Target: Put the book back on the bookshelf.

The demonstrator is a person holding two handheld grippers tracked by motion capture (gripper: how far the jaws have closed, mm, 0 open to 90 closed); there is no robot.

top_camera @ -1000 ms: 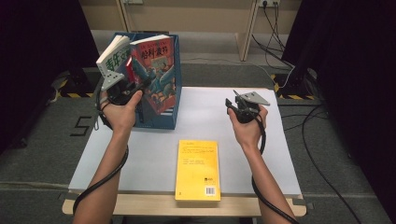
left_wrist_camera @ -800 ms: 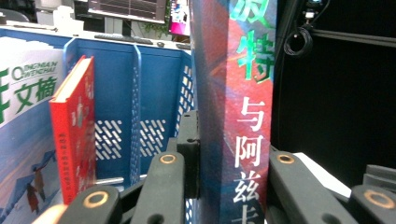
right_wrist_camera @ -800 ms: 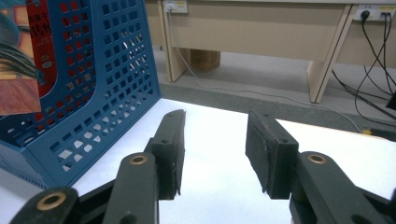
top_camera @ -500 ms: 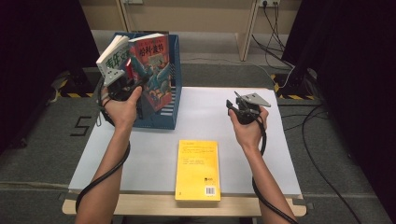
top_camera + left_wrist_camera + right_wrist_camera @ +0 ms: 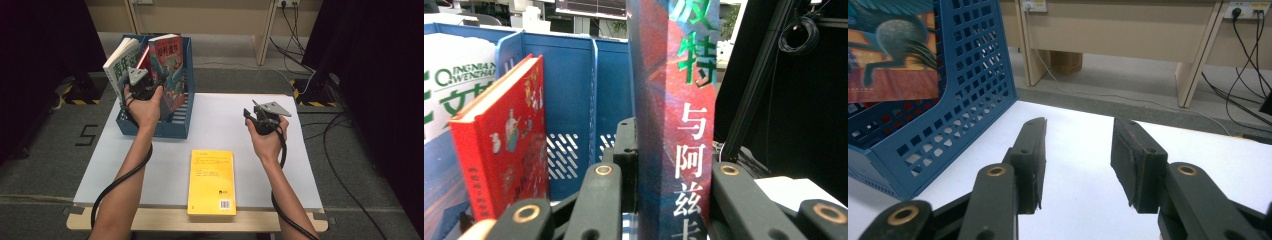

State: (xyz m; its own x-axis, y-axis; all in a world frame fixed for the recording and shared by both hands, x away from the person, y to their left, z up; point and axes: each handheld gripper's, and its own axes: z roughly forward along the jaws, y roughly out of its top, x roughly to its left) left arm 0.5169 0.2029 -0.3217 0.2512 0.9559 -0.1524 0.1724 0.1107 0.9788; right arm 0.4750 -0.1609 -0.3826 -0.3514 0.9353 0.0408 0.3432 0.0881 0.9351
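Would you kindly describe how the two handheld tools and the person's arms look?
Both are black two-jaw tools: the left tool and right tool each carry a grey three-cornered plate and trail a black cable. Brass-coloured rivets mark the jaw links. The forearms are bare, with no sleeves.

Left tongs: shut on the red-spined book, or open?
Shut on it. In the left gripper view the left tongs clamp the red-spined book from both sides, held upright at the blue file box.
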